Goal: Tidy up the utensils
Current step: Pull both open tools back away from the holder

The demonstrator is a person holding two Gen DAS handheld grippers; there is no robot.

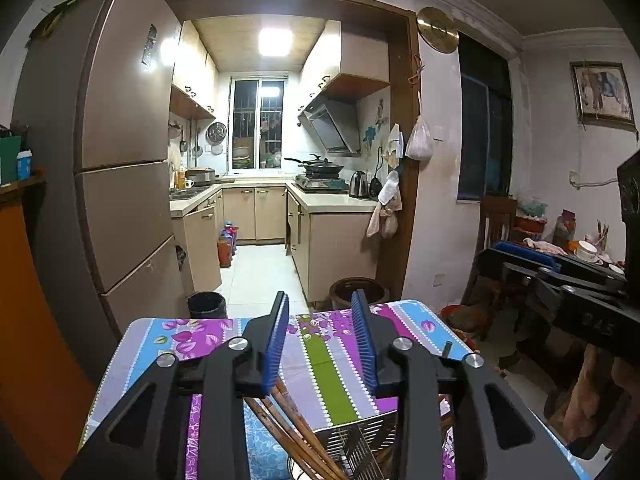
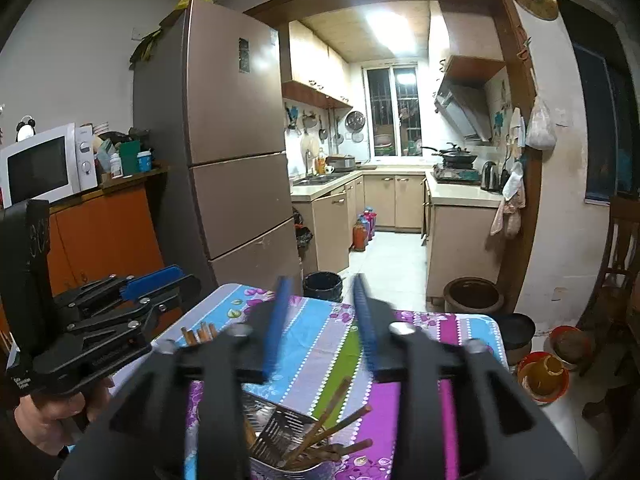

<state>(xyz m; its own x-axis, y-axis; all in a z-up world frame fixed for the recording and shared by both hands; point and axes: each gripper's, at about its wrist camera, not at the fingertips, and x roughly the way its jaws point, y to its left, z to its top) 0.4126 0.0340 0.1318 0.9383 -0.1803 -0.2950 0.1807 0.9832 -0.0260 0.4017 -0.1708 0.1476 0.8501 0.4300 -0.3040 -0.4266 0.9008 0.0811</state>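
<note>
Black plastic left gripper [image 1: 324,332] and right gripper [image 2: 322,320]: ribbed blue pads [image 1: 278,344], silver screws [image 1: 239,344].

Embossed marking on right gripper [image 1: 532,264] body, too blurred to read; no other legible text

My right gripper [image 2: 320,320] hangs with its blue pads parted and nothing between them, above a perforated steel utensil holder [image 2: 280,436] of brown wooden chopsticks [image 2: 340,420]. It stands on the bench's striped floral cloth [image 2: 412,412]. The left gripper [image 2: 156,276] sits at the picture's left, gripped by a hand [image 2: 44,420].
</note>
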